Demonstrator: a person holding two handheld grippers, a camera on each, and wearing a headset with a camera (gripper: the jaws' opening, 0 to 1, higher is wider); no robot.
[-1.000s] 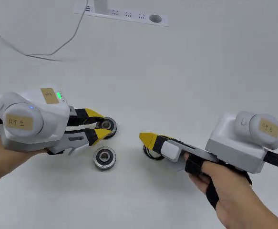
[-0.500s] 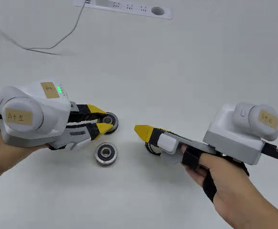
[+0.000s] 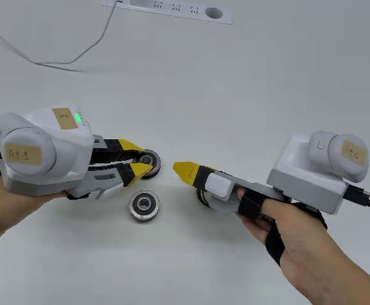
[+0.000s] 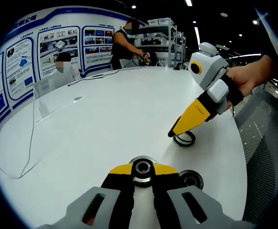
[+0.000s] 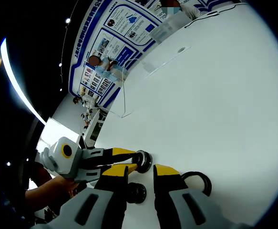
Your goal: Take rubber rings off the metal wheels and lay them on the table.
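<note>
— Which step, going by the left gripper (image 3: pixel 140 159)?

— Mid-job, by the look of it. Clenched on a metal wheel (image 4: pixel 142 170), pinched at the very tips of the yellow jaws and seen face-on in the left gripper view.

— And the right gripper (image 3: pixel 186 171)?

— Released. Jaws a little apart in its own view, with nothing between them. Pointed toward the left gripper's tips, near but not touching.

— Any ring off already?

— Yes, one rubber ring (image 5: pixel 208 184), lying flat on the table (image 3: pixel 248 89) just beside the right gripper's jaw, and tucked under its nose in the head view. Probably counts as done.

— Another wheel about?

— A second wheel (image 3: pixel 144 205), loose on the table just beside the left gripper's jaws, on the person's side of them and touching neither gripper. Seems to carry a dark band round the rim (hard to swear to at this size).

— And the clamped one, ring on or off?

— Cannot tell for certain: too small, and half hidden by the tips.

— So, next?

— Most likely, bring the right gripper forward to the clamped wheel, nip the rubber at the rim only, and peel it sideways off the metal with the left clenched hard. Calls for a thin bite, not a grab at the hub. Then lay it down beside the first ring.
</note>
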